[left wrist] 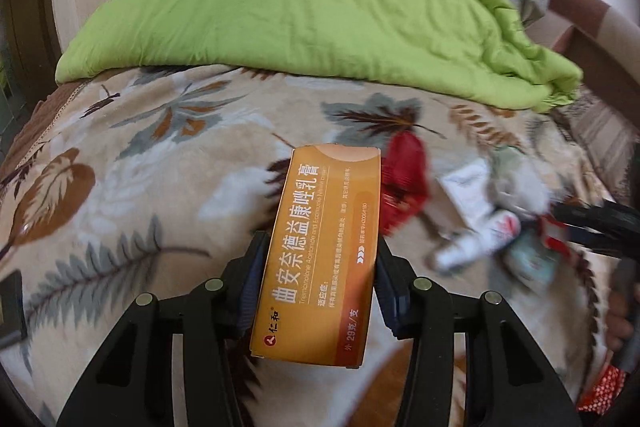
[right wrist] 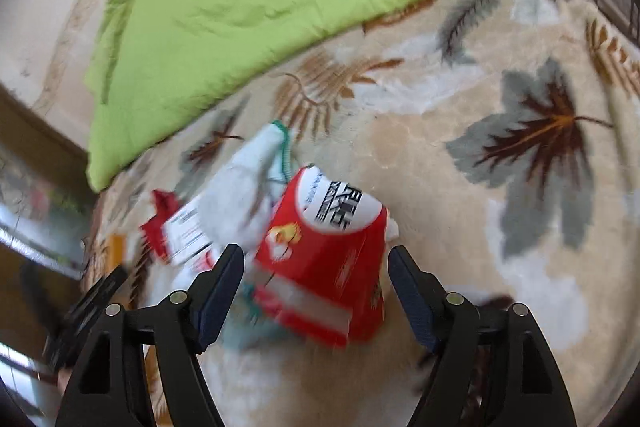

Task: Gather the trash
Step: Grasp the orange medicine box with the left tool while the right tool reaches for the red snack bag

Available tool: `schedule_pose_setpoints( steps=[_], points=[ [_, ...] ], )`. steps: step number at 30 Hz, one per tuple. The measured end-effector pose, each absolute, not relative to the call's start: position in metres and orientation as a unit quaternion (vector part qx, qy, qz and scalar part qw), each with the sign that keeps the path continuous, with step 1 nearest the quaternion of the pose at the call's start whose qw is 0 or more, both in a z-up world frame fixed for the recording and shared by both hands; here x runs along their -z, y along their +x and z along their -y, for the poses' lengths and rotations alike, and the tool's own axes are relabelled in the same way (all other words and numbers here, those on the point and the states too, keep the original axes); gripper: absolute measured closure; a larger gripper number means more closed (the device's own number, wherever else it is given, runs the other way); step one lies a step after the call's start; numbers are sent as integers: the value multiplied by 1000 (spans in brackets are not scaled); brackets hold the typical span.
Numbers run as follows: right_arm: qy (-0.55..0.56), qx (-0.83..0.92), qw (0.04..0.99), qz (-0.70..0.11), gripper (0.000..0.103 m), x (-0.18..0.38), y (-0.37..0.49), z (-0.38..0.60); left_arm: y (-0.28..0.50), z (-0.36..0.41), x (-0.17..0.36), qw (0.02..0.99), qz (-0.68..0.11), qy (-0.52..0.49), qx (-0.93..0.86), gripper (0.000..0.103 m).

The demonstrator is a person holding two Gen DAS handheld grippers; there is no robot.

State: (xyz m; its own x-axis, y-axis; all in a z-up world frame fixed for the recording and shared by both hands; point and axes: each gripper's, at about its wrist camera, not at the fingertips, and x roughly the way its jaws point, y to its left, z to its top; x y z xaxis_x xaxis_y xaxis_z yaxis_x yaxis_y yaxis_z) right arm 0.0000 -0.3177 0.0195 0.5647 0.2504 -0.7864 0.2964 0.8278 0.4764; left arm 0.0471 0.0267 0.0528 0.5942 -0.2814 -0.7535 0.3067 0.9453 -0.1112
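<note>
Now the left claw (left wrist: 318,259) is clamped on the orange box (left wrist: 320,251); the right claw (right wrist: 316,291), jaws apart, should centre the red packet (right wrist: 328,267) between them before squeezing.

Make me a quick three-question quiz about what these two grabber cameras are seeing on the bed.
1. True or false: the left gripper is clamped on an orange box.
2. What lies between the right gripper's open jaws? A) green quilt B) red packet C) phone
3. Fill in: the trash lies on a blanket patterned with ____.

Key
1. True: both pads press the box's long sides.
2. B: the red packet sits between the jaws, which stand apart from it. The green quilt is heaped farther back.
3. Leaves.
</note>
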Motion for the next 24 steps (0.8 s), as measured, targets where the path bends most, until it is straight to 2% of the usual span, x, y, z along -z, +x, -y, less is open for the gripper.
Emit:
schedule_pose_setpoints(
  steps=[2, 4, 8, 11, 13, 17, 18, 19, 24],
  points=[
    [298, 20, 827, -476, 21, -10, 11, 312, 32, -22, -58, 893, -414, 13, 174, 55],
    [276, 37, 834, -477, 23, -8, 15, 305, 18, -18, -63, 894, -409, 14, 185, 55],
    [270, 40, 846, -458, 57, -16, 1, 304, -14, -7, -70, 895, -398, 18, 199, 55],
    [262, 36, 862, -432, 69, -31, -20, 308, -36, 0, -72, 892, -400, 9, 209, 55],
    [247, 34, 874, -416, 80, -43, -35, 307, -50, 4, -73, 892, -399, 5, 213, 55],
    [232, 3, 889, -395, 90, -61, -68, 291, -72, 9, -73, 895, -395, 6, 206, 55],
    [227, -3, 890, -395, 98, -62, -73, 286, -77, 10, -71, 895, -397, 7, 205, 55],
    [227, -11, 889, -397, 101, -62, -79, 282, -81, 11, -69, 894, -400, 7, 204, 55],
    [252, -73, 868, -421, 100, -55, -101, 264, -94, 9, -68, 899, -396, 2, 189, 55]
  ],
)
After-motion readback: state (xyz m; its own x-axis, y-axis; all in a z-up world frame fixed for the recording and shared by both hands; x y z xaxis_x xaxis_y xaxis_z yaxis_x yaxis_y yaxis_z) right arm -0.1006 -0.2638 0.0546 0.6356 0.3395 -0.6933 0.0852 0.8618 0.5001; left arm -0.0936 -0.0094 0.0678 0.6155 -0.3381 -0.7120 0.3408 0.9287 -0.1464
